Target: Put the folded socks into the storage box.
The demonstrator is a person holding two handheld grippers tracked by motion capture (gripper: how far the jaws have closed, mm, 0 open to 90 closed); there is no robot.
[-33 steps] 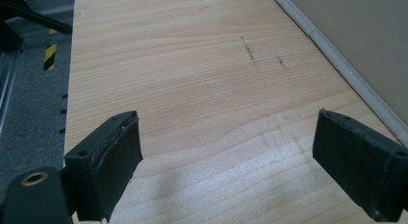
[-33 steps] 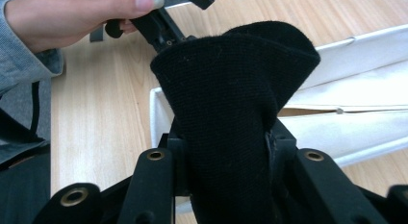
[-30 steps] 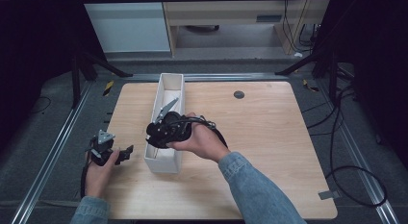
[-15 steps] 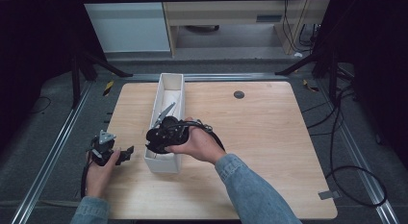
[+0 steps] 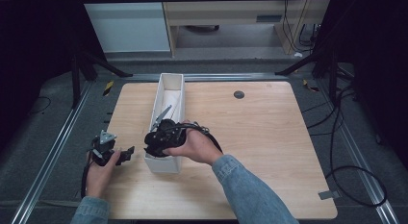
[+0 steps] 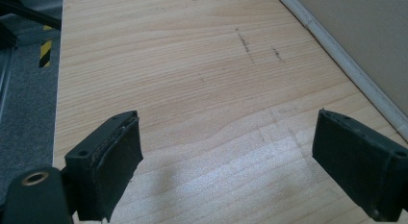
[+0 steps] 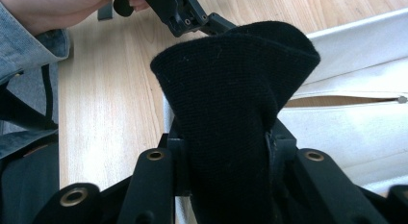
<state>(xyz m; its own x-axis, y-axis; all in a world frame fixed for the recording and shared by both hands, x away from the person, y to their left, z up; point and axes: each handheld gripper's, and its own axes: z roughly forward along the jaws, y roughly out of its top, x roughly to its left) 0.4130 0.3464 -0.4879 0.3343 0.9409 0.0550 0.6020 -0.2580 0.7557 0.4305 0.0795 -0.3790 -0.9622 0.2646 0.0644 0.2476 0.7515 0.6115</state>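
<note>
two grippers working. right gripper (image 5: 155, 148) is clamping a black knit cloth (image 7: 235, 104) over the near end of the white box (image 5: 172, 96), which is lying lengthwise near the table's (image 5: 269, 137) left edge. left gripper (image 5: 126, 154) is resting at that left edge, jaws apart, nothing between them. judgement: to do this well, lower the cloth inside the walls before letting go, keeping the folds off the rim. count: one cloth, one box, two grippers.

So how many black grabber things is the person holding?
2. The left gripper sits open at the table's left edge; the right gripper pinches a black cloth over the white box.
</note>
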